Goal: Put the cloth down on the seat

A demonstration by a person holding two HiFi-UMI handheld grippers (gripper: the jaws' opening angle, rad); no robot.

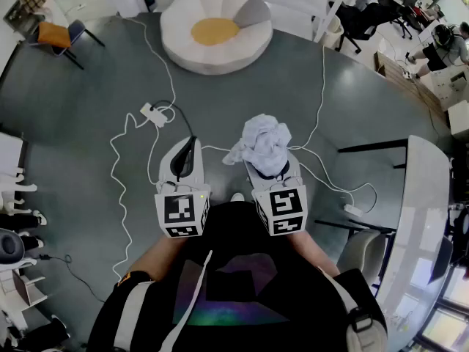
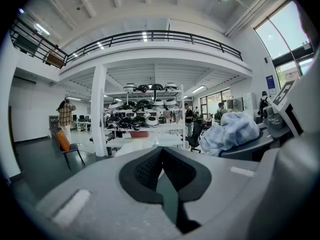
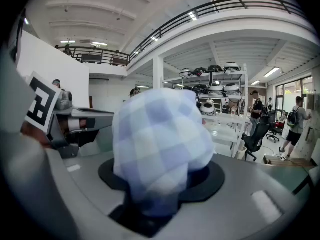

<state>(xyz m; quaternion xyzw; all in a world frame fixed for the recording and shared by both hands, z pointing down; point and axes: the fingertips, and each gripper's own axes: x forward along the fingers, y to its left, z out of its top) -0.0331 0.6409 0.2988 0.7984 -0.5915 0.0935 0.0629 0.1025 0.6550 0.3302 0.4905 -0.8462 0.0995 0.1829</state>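
Observation:
A crumpled white and pale blue checked cloth [image 1: 262, 144] bulges out of my right gripper [image 1: 266, 161], which is shut on it. In the right gripper view the cloth [image 3: 160, 144] fills the space between the jaws and hides the fingertips. The seat [image 1: 216, 31], a round white floor cushion with an orange centre, lies on the grey floor well ahead of both grippers. My left gripper [image 1: 185, 152] is beside the right one, its jaw tips together with nothing between them [image 2: 160, 151]. From the left gripper view the cloth [image 2: 232, 134] shows at the right.
White cables and a power strip [image 1: 154, 114] lie on the floor between me and the seat. An orange chair [image 1: 55, 35] stands at the far left. A long white table [image 1: 421, 218] and a chair [image 1: 363, 254] are to the right. People sit at the far right.

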